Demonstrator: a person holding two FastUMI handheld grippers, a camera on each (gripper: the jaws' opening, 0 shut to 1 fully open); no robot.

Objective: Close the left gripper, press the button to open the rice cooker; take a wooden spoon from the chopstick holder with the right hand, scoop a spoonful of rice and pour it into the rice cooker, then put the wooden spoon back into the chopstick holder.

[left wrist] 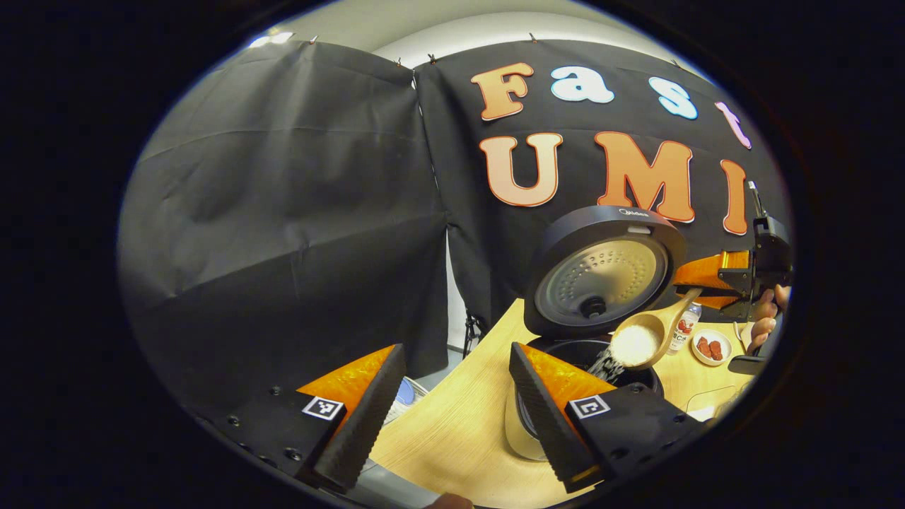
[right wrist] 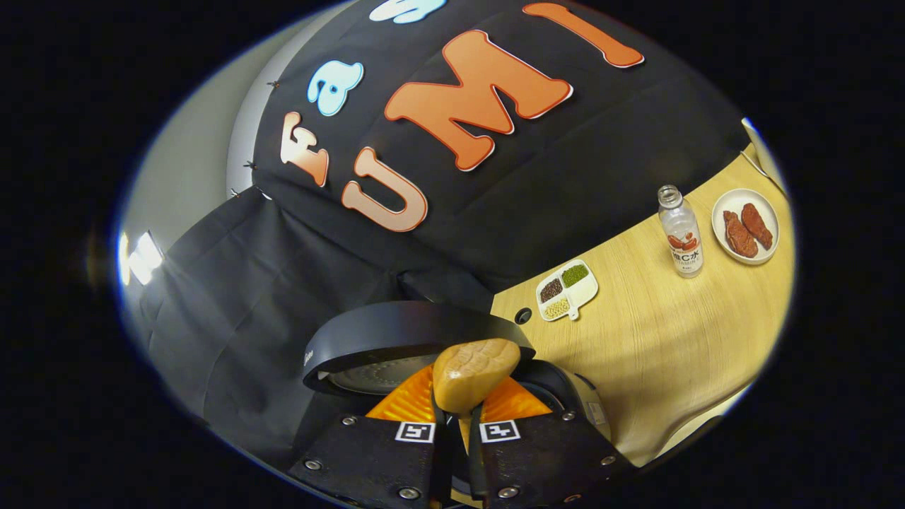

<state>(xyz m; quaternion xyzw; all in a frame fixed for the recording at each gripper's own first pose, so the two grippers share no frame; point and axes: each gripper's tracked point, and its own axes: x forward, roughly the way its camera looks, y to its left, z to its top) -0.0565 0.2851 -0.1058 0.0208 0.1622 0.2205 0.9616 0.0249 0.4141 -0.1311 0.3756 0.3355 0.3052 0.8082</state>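
The left gripper view looks from low beside the table [left wrist: 452, 431] toward the booth wall, with the open rice cooker [left wrist: 601, 283] at lower right of the frame, fairly near. The right gripper view sits close above that same rice cooker [right wrist: 417, 339], tilted, the table [right wrist: 672, 353] running to the right. Both views share cooker, table and wall
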